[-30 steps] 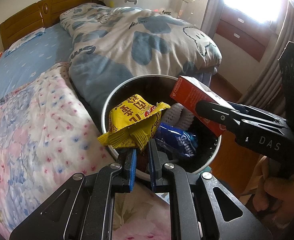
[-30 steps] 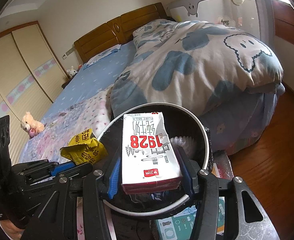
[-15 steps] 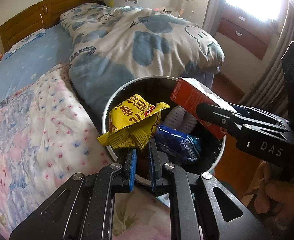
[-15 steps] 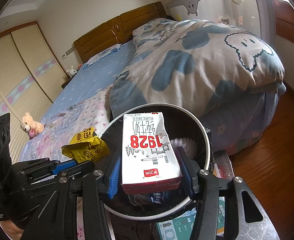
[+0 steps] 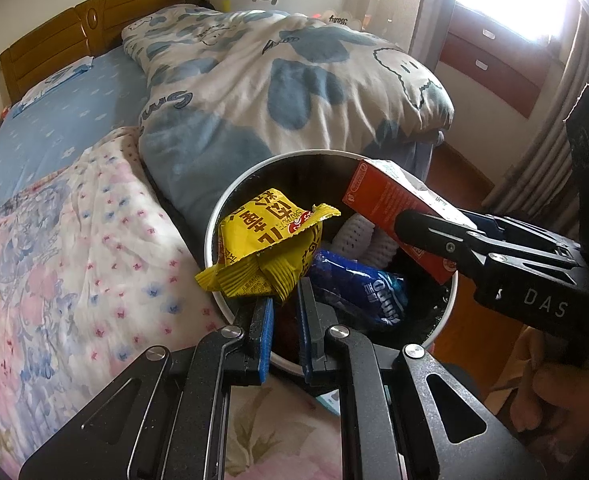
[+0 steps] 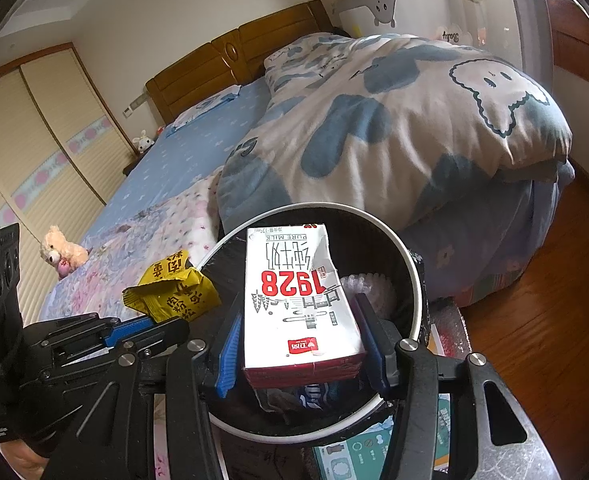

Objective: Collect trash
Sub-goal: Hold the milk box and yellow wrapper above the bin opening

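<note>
A round bin with a white rim (image 5: 214, 240) and a black liner stands against the bed. My left gripper (image 5: 286, 304) is shut on a crumpled yellow snack wrapper (image 5: 272, 244) held over the bin's near-left rim. My right gripper (image 6: 298, 320) is shut on a white and red milk carton (image 6: 294, 296), gripped by its sides above the bin's mouth. In the left wrist view the carton (image 5: 386, 196) comes in from the right. The right wrist view shows the yellow wrapper (image 6: 170, 296) at the left. Inside the bin lie a blue wrapper (image 5: 358, 288) and a white foam net (image 5: 358, 232).
A blue and white duvet (image 5: 294, 80) is heaped on the bed behind the bin. A floral quilt (image 5: 74, 260) lies at the left. A teddy bear (image 6: 62, 252) sits on the bed. Wooden floor (image 6: 534, 320) lies to the right. A person's hand (image 5: 546, 392) holds the right gripper.
</note>
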Action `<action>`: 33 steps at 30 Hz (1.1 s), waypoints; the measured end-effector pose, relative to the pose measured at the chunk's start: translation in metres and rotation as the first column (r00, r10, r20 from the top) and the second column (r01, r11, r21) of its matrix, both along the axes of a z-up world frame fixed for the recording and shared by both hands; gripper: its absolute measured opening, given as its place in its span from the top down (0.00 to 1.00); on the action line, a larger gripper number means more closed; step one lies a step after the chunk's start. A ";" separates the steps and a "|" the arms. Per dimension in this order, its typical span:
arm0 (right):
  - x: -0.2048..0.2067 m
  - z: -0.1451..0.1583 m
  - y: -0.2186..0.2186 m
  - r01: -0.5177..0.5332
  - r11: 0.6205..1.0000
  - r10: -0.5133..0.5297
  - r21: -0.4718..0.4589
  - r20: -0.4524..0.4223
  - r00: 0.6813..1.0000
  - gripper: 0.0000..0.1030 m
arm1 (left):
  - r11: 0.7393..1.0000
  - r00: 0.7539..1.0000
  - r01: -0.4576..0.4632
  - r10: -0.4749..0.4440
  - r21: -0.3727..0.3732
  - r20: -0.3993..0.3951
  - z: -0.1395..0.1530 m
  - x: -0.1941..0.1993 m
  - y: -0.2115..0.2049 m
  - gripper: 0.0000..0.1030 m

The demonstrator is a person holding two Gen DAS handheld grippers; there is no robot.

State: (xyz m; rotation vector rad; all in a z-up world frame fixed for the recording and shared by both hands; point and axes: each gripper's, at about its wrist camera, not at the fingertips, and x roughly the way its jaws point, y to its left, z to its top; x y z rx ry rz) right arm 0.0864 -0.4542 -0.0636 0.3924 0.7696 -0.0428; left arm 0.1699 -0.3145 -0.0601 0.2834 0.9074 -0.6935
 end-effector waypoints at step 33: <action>0.005 -0.005 -0.005 0.006 1.000 -0.005 0.016 -0.012 1.000 0.50 | 1.000 1.000 0.005 -0.005 0.022 -0.004 -0.006 0.004 -0.002 0.90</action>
